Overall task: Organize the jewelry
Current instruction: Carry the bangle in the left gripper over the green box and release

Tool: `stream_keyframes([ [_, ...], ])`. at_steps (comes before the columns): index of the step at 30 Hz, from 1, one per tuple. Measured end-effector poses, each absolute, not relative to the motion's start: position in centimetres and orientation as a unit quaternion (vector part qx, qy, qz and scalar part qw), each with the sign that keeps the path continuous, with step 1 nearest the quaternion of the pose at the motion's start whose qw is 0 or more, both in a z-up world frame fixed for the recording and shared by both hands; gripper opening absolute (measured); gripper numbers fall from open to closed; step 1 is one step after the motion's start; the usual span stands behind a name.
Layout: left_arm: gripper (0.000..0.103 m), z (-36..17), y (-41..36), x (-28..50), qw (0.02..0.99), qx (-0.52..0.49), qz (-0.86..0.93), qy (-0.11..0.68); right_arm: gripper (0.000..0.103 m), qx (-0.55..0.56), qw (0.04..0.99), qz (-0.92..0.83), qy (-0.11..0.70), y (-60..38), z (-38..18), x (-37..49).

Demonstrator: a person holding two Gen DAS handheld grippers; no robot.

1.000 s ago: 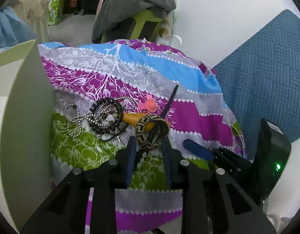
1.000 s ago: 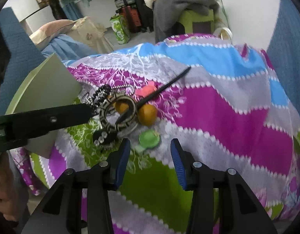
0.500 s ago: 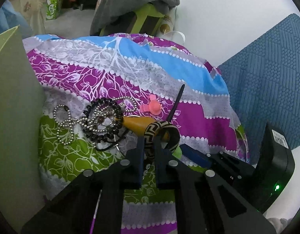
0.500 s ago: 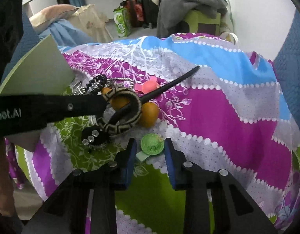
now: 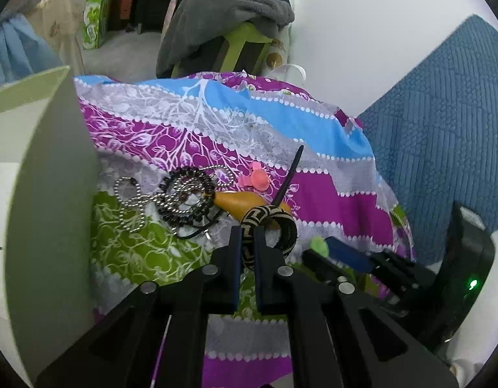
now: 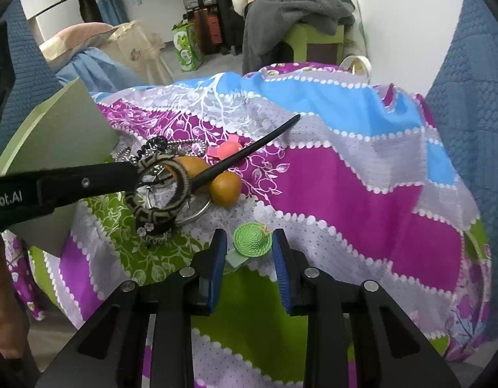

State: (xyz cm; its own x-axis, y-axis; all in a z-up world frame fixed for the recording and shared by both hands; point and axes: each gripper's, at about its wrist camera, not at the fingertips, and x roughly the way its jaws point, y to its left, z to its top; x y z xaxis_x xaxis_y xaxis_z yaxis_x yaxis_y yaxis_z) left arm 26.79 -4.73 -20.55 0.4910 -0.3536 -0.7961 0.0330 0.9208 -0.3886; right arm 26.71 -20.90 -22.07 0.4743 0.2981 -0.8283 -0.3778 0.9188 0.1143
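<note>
Step in hand: left claw (image 5: pixel 247 242) clenched on the patterned bangle (image 5: pixel 270 229), centre frame, raised slightly off the bedspread (image 6: pixel 362 174). Right claw (image 6: pixel 249 252) released, straddling the green hat clip (image 6: pixel 251 239), lower centre. Next move probably calls for lifting the bangle clear of the black hair stick (image 6: pixel 245 155), which seems to thread it. Count: one bangle, one stick, one green clip, one pink clip (image 6: pixel 227 149), two amber beads (image 6: pixel 225 187); chains too tangled to count.

A patterned sheet (image 6: pixel 346 174) of purple, blue, grey and green bands covered the surface. On it lay a chain (image 5: pixel 132 200), a beaded coil (image 5: pixel 187 190), a pink clip (image 6: pixel 226 150), a green hat clip (image 6: pixel 252 239), and perhaps a metal ring (image 6: pixel 197 213).
</note>
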Motion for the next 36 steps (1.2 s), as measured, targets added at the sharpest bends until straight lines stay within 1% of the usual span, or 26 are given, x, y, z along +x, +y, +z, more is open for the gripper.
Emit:
stream_keyframes([
  [9,0.006,-18.5,-4.4,23.8,0.858,-0.144,-0.104,0.483,0.026,-0.02,0.863,0.185,0.469,-21.3,-19.5,23.7],
  [18,0.006,-14.1,-2.7,20.7,0.875,-0.138,-0.103,0.453,0.026,-0.018,0.879,0.174,0.443,-21.2,-15.5,21.6],
  [25,0.006,-10.7,-1.2,19.3,0.883,-0.138,-0.108,0.434,0.026,-0.016,0.897,0.175,0.406,-20.8,-10.2,21.4],
  [36,0.006,-3.0,3.0,18.6,0.914,-0.117,-0.092,0.378,0.026,0.002,0.918,0.193,0.345,-18.0,-2.0,21.9],
])
